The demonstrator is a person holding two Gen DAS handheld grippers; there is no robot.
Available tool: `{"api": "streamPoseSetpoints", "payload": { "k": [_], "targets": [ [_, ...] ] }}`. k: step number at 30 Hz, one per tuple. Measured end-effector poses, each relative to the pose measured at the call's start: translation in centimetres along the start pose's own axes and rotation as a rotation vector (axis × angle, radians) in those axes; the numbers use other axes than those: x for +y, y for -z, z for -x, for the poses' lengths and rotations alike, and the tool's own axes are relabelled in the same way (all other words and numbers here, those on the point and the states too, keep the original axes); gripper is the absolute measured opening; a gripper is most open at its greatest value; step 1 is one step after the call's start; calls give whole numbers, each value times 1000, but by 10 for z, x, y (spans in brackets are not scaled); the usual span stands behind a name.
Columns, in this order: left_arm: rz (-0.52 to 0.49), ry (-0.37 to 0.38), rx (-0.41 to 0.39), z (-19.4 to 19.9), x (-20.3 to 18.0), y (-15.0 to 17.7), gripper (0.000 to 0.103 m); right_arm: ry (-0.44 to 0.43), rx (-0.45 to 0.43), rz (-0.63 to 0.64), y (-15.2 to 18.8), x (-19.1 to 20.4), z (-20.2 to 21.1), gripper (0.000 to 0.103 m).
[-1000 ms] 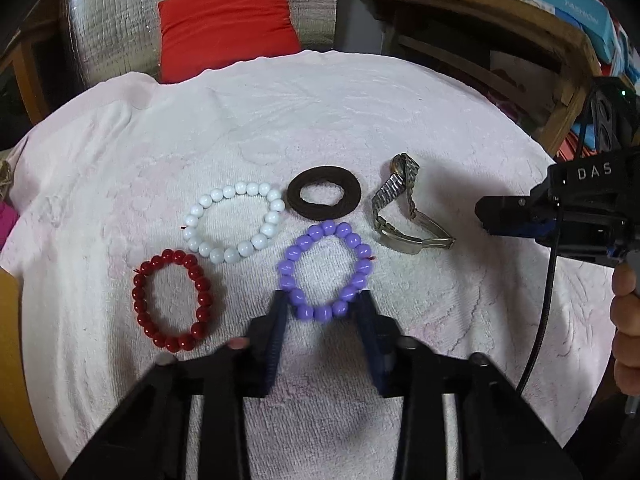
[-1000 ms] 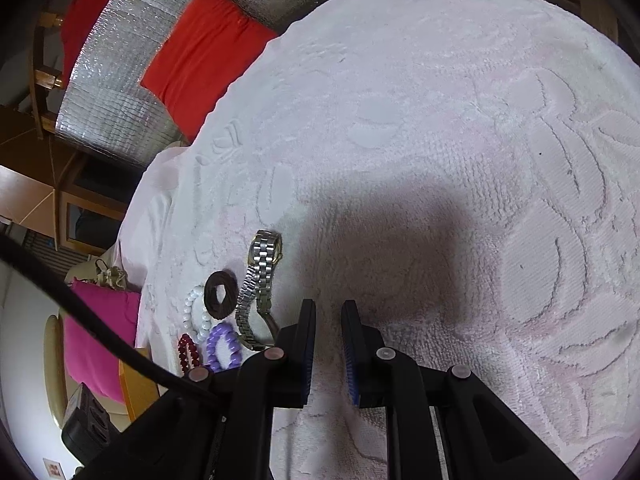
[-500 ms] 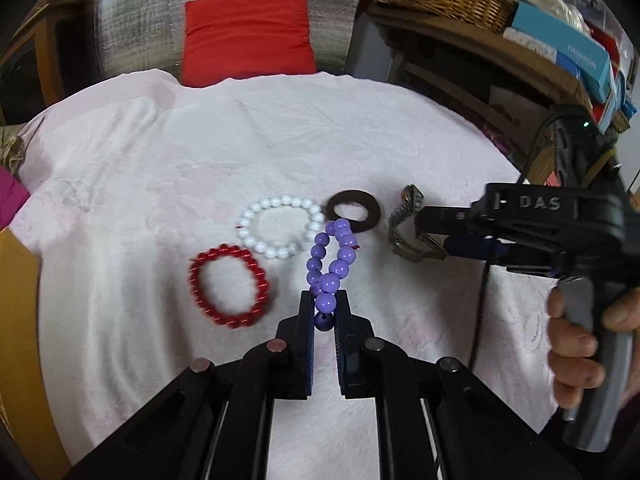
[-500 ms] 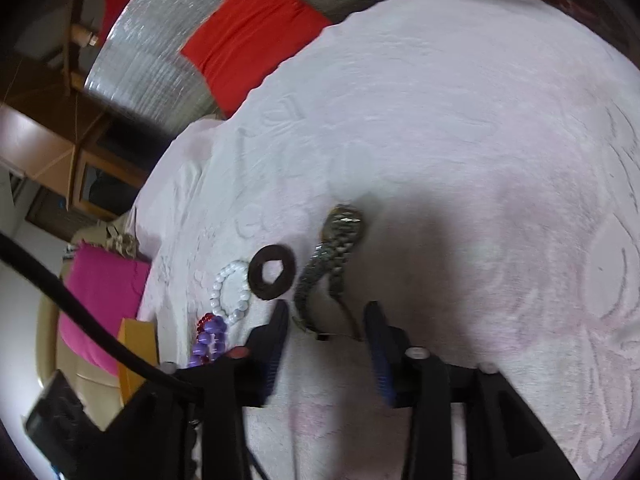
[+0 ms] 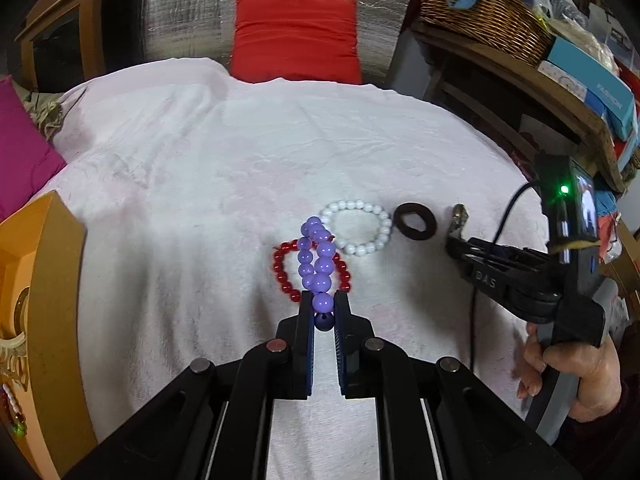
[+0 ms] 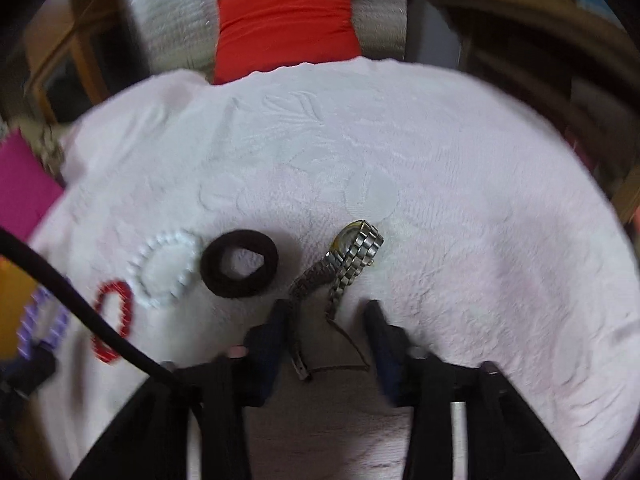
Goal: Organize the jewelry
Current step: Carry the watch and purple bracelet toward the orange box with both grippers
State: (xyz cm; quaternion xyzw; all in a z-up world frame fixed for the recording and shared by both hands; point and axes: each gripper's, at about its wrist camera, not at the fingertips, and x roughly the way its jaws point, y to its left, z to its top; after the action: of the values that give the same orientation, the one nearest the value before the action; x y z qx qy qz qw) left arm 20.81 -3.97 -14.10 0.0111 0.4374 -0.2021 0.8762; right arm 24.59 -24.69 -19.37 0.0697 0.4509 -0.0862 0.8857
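Note:
My left gripper is shut on a purple bead bracelet and holds it above the white cloth, over a red bead bracelet. A white bead bracelet and a dark ring lie beyond it. My right gripper is open, its fingers either side of the band of a silver metal watch on the cloth. The right wrist view also shows the dark ring, the white bracelet, the red bracelet and, blurred, the purple bracelet.
A white towel covers the round table. An orange jewelry box stands at the left edge. A red cushion and a magenta cushion lie beyond the table. A wooden shelf with a wicker basket is at the right.
My left gripper closed on the purple bracelet, lifted it and carried it left over the red bracelet. My right gripper opened and moved in around the watch band.

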Motion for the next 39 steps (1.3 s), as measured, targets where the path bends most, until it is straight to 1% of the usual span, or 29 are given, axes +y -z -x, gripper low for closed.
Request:
{"api": "streamPoseSetpoints", "payload": {
  "k": [1,4,5,6,8,15,20,22,26,30,39],
  "targets": [
    [1,-5,-1,0,1,1,10,15,-6,15,1,1,1,27],
    [9,-10,3,1,3,1,9,8,-3,11,3,-4,4,21],
    [10,-15,3,0,3,1,10,-3,2,-4,2,-8,6,14],
    [11,-18,4,-1,4,1,10,-16,8,-19,2,-13,8,11],
    [15,-15,7,-1,4,1,9,-69,19,-62,2,-23,14,8],
    [24,-23,12,-4,3,1,9,-326,135,-248,11,-63,14,8],
    [27,-25,19,-7,1,0,9,-502,165,-340,17,-81,17,8],
    [25,-22,19,-7,-1,0,9,-553,168,-361,18,-84,17,8],
    [22,-23,15,-6,-5,1,9,-641,176,-402,18,-85,19,8],
    [26,-28,14,-4,-5,2,10,-693,184,-410,20,-78,23,8],
    [59,-27,0,9,4,6,9,-755,205,-411,22,-55,27,8]
  ]
}}
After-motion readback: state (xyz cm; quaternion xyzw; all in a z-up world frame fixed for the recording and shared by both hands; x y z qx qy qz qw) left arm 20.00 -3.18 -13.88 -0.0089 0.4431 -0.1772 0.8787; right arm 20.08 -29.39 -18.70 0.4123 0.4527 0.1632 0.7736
